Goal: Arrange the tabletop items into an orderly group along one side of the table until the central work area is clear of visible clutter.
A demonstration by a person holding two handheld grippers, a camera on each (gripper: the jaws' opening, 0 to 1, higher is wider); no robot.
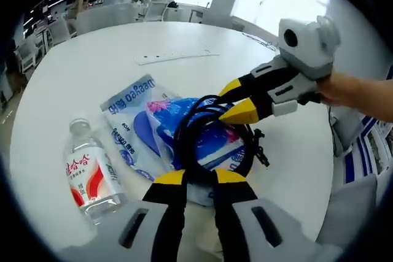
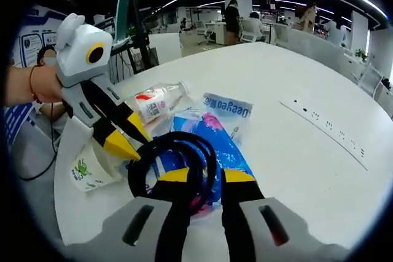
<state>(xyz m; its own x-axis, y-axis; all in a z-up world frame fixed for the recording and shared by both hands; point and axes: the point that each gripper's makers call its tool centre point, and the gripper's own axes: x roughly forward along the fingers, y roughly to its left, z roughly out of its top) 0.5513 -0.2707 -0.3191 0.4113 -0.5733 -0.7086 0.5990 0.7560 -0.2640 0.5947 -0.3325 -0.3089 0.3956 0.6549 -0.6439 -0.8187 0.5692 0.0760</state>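
A coiled black cable [image 1: 212,128] lies on blue snack packets [image 1: 136,124] near the table's edge. My left gripper [image 1: 199,177] is shut on the near side of the coil. My right gripper [image 1: 236,100] comes in from the right and grips the coil's far side, with a strand between its yellow tips. In the right gripper view the cable coil [image 2: 161,151] sits between my right gripper [image 2: 207,176] and the left gripper [image 2: 130,142], above the blue packets [image 2: 227,107]. A clear water bottle [image 1: 92,177] with a red label lies left of the packets, and the bottle [image 2: 156,102] lies on its side.
A white power strip [image 1: 175,57] lies farther out on the round white table [image 1: 73,84]; the strip [image 2: 325,130] runs along the right. A printed white wrapper [image 2: 86,171] sits near the table edge. A person's hand [image 1: 344,90] holds the right gripper. Office chairs and desks stand beyond.
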